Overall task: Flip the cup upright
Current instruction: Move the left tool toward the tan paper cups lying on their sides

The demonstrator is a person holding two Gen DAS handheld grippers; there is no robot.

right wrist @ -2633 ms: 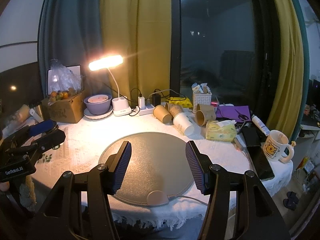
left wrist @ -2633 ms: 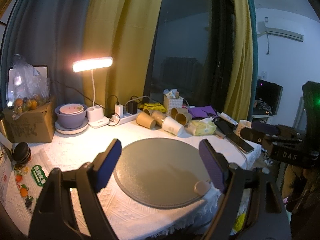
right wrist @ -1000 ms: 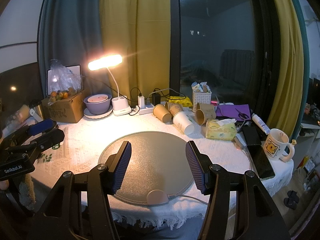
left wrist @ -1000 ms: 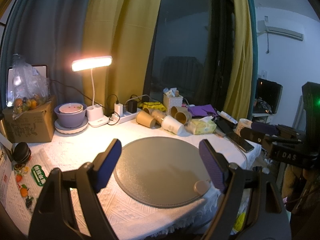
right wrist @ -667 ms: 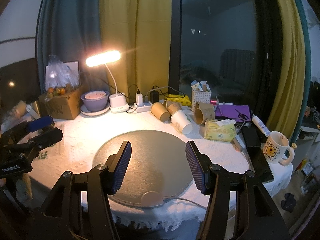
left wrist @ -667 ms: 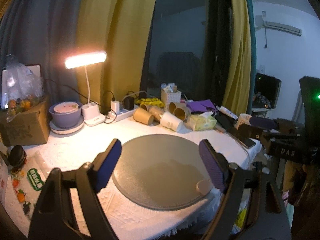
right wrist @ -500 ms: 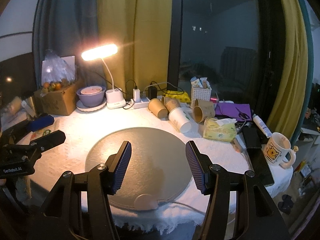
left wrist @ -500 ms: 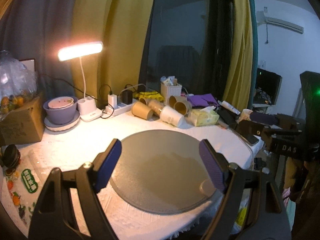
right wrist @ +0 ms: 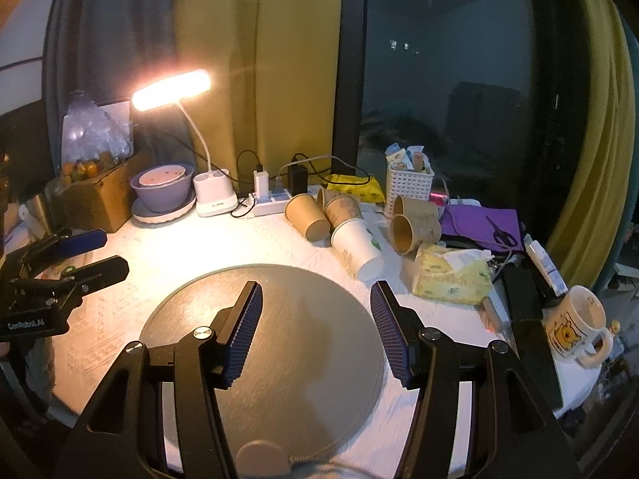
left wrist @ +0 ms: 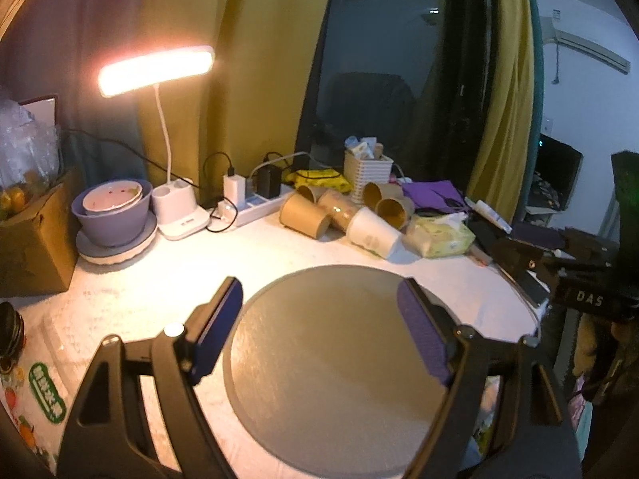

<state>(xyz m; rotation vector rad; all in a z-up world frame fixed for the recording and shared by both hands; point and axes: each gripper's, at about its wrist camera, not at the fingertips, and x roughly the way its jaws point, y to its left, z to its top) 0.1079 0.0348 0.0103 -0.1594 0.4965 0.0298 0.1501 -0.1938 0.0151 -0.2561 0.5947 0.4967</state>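
Five paper cups on their sides at 12 to 1 o'clock beyond the round grey mat (right wrist: pixel 263 343), clustered between the power strip (right wrist: pixel 271 201) and the tissue pack (right wrist: pixel 451 275): white cup (right wrist: pixel 357 249) nearest the mat, mouth toward the mat's far edge, just short of it; brown cup (right wrist: pixel 307 215) at its 10 o'clock, touching or nearly touching; second brown cup (right wrist: pixel 343 207) directly behind the white one; two stacked-looking brown cups (right wrist: pixel 415 225) at 2 o'clock from the white one, open mouths facing the cameras. None upright. Right gripper (right wrist: pixel 315 319) above the near half of the mat, jaws spread wide, nothing between the ribbed blue pads (right wrist: pixel 243 335). Left gripper (left wrist: pixel 319 319) likewise over the mat, jaws wide apart, nothing held; also visible at 9 o'clock in the right wrist view, well apart from the cups. White cup (left wrist: pixel 373 235) at 12 to 1 o'clock in the left wrist view, well beyond the pads. Lit desk lamp (right wrist: pixel 171 90) at 11 o'clock, base just beside the purple bowl (right wrist: pixel 161 189) on its plate. Cardboard box (right wrist: pixel 96 195) at 10 o'clock. White basket (right wrist: pixel 409 185) behind the cups. Cartoon mug (right wrist: pixel 577 325) upright at 3 o'clock, near the table edge. Left wrist view slightly blurred.
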